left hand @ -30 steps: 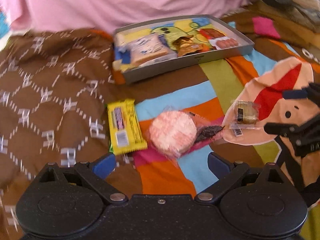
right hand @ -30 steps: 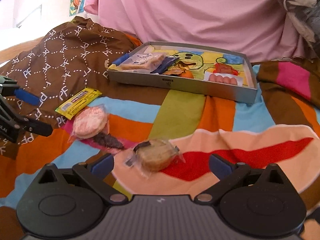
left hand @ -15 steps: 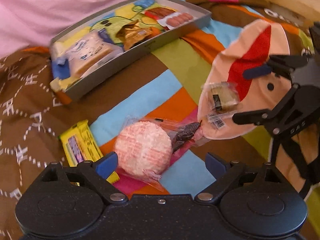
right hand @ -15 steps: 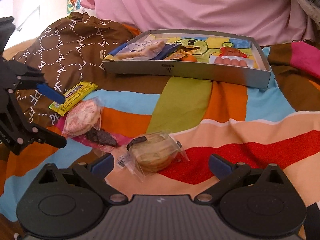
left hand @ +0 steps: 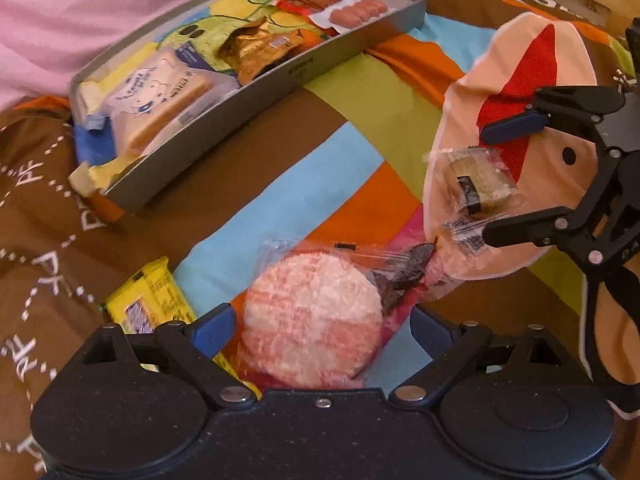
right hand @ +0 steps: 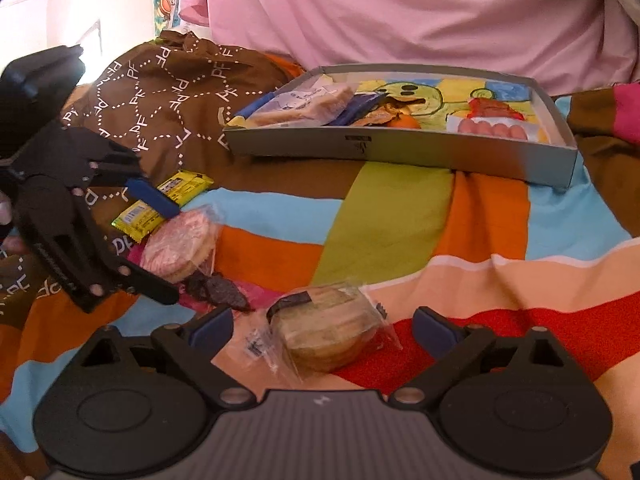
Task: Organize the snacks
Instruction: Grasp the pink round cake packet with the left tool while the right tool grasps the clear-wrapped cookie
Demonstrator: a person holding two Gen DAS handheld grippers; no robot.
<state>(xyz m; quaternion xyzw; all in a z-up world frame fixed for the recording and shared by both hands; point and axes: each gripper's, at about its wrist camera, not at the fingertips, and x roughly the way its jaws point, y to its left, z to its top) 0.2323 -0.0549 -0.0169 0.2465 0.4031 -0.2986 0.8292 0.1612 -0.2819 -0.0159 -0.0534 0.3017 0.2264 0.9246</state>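
We find both grippers spread wide: left gripper [left hand: 320,330] straddles the pink cake [left hand: 314,314], right gripper [right hand: 322,328] the biscuit [right hand: 326,332]. We advise clamping each centrally before lifting toward the tray [right hand: 400,150] at 12 o'clock.

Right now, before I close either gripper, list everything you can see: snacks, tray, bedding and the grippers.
pink wrapped cake: 1, pink and white, on the striped blanket between the left gripper's fingers
tan wrapped cookie: 1, beige, between the right gripper's fingers
yellow candy bar: 1, yellow, left of the pink cake
tray: 1, grey, far side of the blanket, holding about four packets
striped blanket: 1, multicoloured, under everything
brown patterned cloth: 1, brown with white letters, left
pink sheet: 1, behind the tray
left gripper: 1, black, blue pads, open
right gripper: 1, black, blue pads, open
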